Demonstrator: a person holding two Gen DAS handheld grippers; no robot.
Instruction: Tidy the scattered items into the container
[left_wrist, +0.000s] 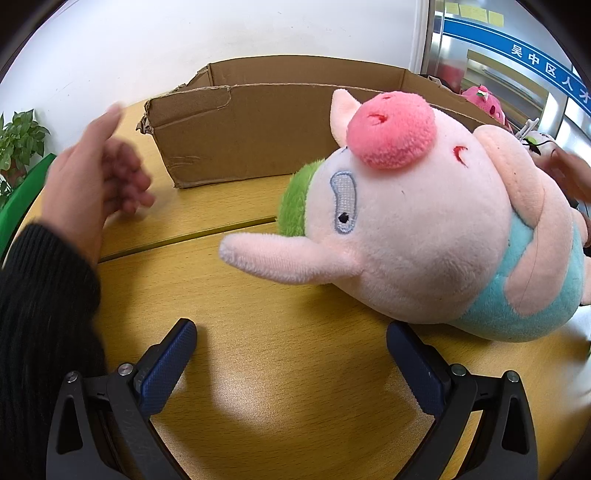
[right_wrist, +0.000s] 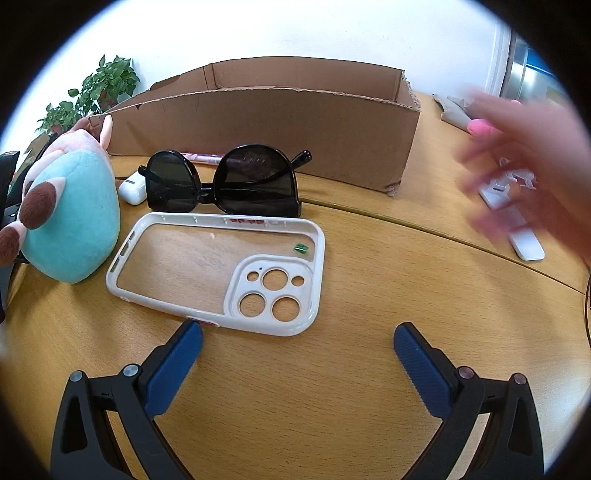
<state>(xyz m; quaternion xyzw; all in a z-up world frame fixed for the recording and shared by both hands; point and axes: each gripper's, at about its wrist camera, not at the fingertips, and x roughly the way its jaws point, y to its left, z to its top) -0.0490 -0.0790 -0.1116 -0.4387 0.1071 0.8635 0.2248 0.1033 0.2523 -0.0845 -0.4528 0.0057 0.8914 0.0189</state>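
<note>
Both grippers (left_wrist: 291, 334) (right_wrist: 297, 338) gape wide, holding nothing. The left view shows a plush pig (left_wrist: 424, 221) before the box (left_wrist: 258, 133). Only the right shows sunglasses (right_wrist: 225, 181) and a phone case (right_wrist: 218, 269).

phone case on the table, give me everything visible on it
The phone case is empty, with a glossy white rim around a clear back through which the wooden table shows. A raised white camera block has three large round holes and smaller ones. A small green sticker sits inside near one corner; red marks show along the far edge. It lies flat, open side up, just beyond the right gripper, beside the plush pig, with black sunglasses right behind it. Nothing grips it.
</note>
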